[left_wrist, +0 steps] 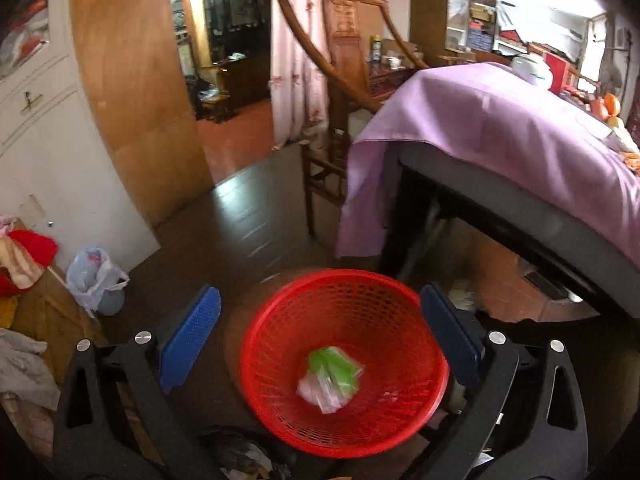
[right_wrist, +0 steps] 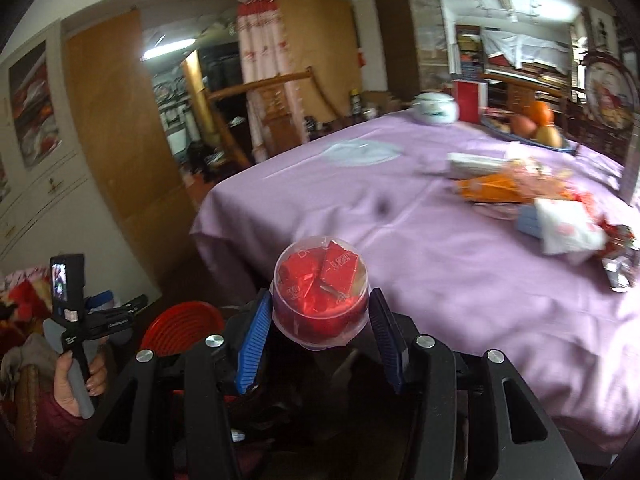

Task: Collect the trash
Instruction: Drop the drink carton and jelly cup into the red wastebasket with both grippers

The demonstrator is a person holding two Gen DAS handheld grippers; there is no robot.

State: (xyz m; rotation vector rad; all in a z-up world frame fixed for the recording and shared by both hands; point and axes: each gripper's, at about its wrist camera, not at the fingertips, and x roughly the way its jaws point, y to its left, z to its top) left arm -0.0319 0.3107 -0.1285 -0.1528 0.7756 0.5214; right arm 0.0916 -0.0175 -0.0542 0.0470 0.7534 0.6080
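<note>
Right gripper (right_wrist: 320,336) clenched around clear cup (right_wrist: 320,300); left gripper (left_wrist: 320,340) released above red basket (left_wrist: 280,360).

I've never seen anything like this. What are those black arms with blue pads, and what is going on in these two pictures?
There is no robot here: a person holds a handheld claw in each hand, and each carries a camera looking along its two blue pads. The left claw is open and empty above a red basket on the floor, which holds a crumpled green-and-white wrapper. The right claw grips a clear plastic cup with red wrappers inside. Behind it stands a table under a purple tablecloth, with more wrappers, a white jar and fruit.
</note>
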